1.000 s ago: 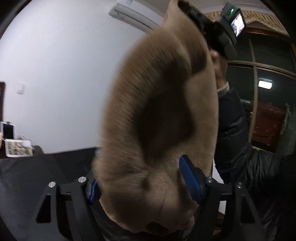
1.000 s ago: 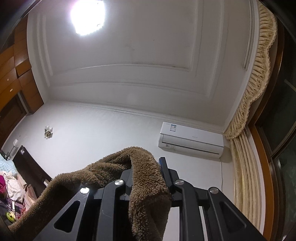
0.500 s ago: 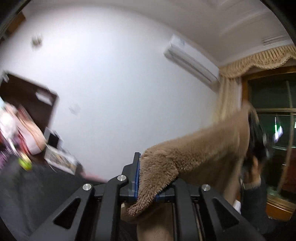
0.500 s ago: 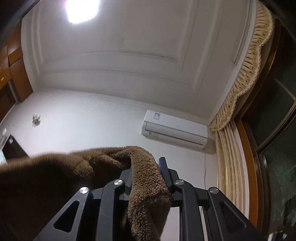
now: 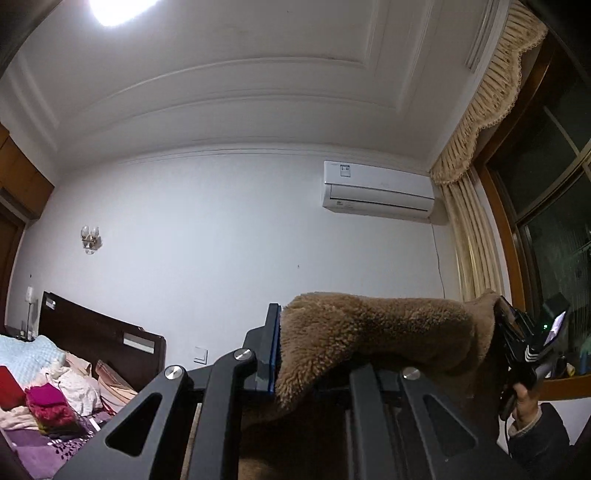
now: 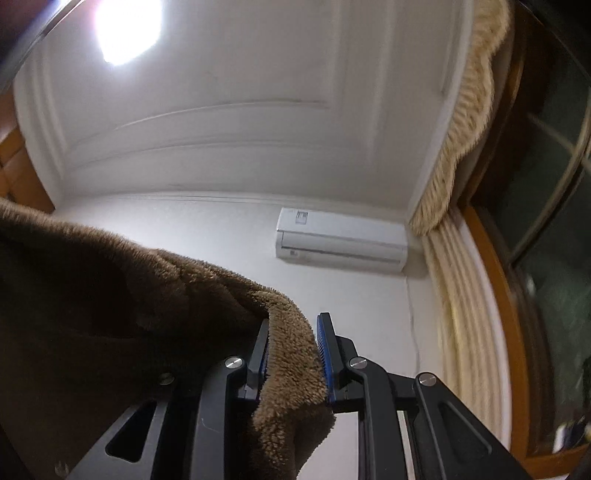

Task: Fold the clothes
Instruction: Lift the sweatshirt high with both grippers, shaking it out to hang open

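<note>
A brown fleece garment point(image 5: 373, 332) is held up in the air between both grippers. My left gripper point(image 5: 314, 354) is shut on one edge of it; the fleece drapes over its right finger and stretches right to the other gripper point(image 5: 524, 347), seen in a hand. In the right wrist view my right gripper point(image 6: 293, 354) is shut on a fold of the same fleece point(image 6: 110, 295), which runs off to the left and hangs below the fingers. Both cameras point up at the wall and ceiling.
A bed point(image 5: 55, 391) with piled clothes and a dark headboard lies at lower left. An air conditioner point(image 5: 376, 192) hangs on the white wall. Cream curtains point(image 5: 476, 236) and a dark window point(image 5: 554, 221) are at right. A ceiling light point(image 6: 127, 29) glares overhead.
My left gripper has swung upward and now holds an edge of the fleece stretched level toward the right gripper. The right gripper has tilted and shifted, still clamping its fold.
</note>
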Motion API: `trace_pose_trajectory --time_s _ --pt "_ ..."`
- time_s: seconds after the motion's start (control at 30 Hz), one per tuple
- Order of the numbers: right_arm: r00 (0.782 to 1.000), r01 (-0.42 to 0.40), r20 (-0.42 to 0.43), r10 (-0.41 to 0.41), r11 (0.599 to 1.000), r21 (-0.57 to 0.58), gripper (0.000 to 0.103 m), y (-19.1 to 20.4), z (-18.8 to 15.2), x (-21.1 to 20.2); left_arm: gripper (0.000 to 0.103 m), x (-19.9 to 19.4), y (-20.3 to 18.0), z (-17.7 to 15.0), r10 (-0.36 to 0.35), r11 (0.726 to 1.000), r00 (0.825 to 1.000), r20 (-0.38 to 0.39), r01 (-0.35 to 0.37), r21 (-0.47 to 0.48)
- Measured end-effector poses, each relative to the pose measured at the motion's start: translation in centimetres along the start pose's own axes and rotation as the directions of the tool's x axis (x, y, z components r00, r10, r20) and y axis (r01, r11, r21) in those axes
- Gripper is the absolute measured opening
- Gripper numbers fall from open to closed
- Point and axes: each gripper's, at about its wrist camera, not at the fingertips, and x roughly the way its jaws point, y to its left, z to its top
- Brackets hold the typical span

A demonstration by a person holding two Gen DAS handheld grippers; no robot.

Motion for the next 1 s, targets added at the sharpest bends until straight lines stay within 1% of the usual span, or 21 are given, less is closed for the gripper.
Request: trace_pose_trajectory --time_s 0.1,0.2,0.3,0.37,0.47,0.57,0.63,0.77,0.83,0.93,1.0 --pt "0.999 0.021 0.029 -0.021 1.000 -0.009 0.021 -0.1 0.1 -0.5 0.014 -0.7 0.1 -0.2 0.007 1.000 1.000 -0.015 -0.007 -0.018" --pt "0.998 0.029 0.063 -0.027 0.999 -0.028 0.021 0.1 0.8 -0.9 0.014 -2.7 0.0 0.3 0.032 0.999 0.999 0.012 -0.031 -0.029" --pt "0.993 0.032 0.114 -0.029 0.999 -0.027 0.021 0.1 1.6 -2.2 0.014 -4.1 -0.3 1.2 0.059 0.998 0.996 0.072 -0.058 -0.017" --pt "0.986 0.047 0.161 -0.041 0.998 -0.029 0.021 0.1 2.5 -3.4 0.014 -5.2 -0.5 1.8 0.076 0.997 0.991 0.114 -0.076 -0.007" --pt "0.969 0.072 0.238 -0.063 0.997 -0.030 0.021 -0.2 4.2 -5.4 0.014 -6.9 -0.8 3.2 0.090 0.995 0.980 0.179 -0.096 0.028" --pt "0.954 0.078 0.293 -0.069 0.997 -0.022 0.021 -0.6 5.7 -6.9 0.016 -7.9 -0.9 4.6 0.088 0.994 0.974 0.209 -0.099 0.042" --pt "0.946 0.069 0.317 -0.061 0.998 -0.013 0.021 -1.0 6.8 -7.7 0.017 -8.5 -1.1 5.3 0.091 0.993 0.971 0.221 -0.106 0.059" --pt "0.948 0.053 0.315 -0.051 0.999 0.003 0.021 -2.1 8.1 -8.0 0.017 -9.3 -2.1 5.7 0.094 0.985 0.969 0.229 -0.123 0.119" --pt "0.955 0.054 0.294 -0.049 0.998 -0.010 0.021 -2.1 8.3 -7.5 0.017 -9.1 -2.1 5.6 0.097 0.982 0.972 0.213 -0.129 0.139" --pt "0.974 0.047 0.223 -0.034 0.997 -0.054 0.021 -1.8 7.9 -6.1 0.017 -8.5 -1.4 4.9 0.116 0.977 0.980 0.162 -0.142 0.158" --pt "0.986 0.020 0.165 -0.006 0.996 -0.087 0.021 -0.6 6.7 -4.7 0.017 -7.1 -0.6 4.0 0.140 0.974 0.985 0.105 -0.156 0.167"
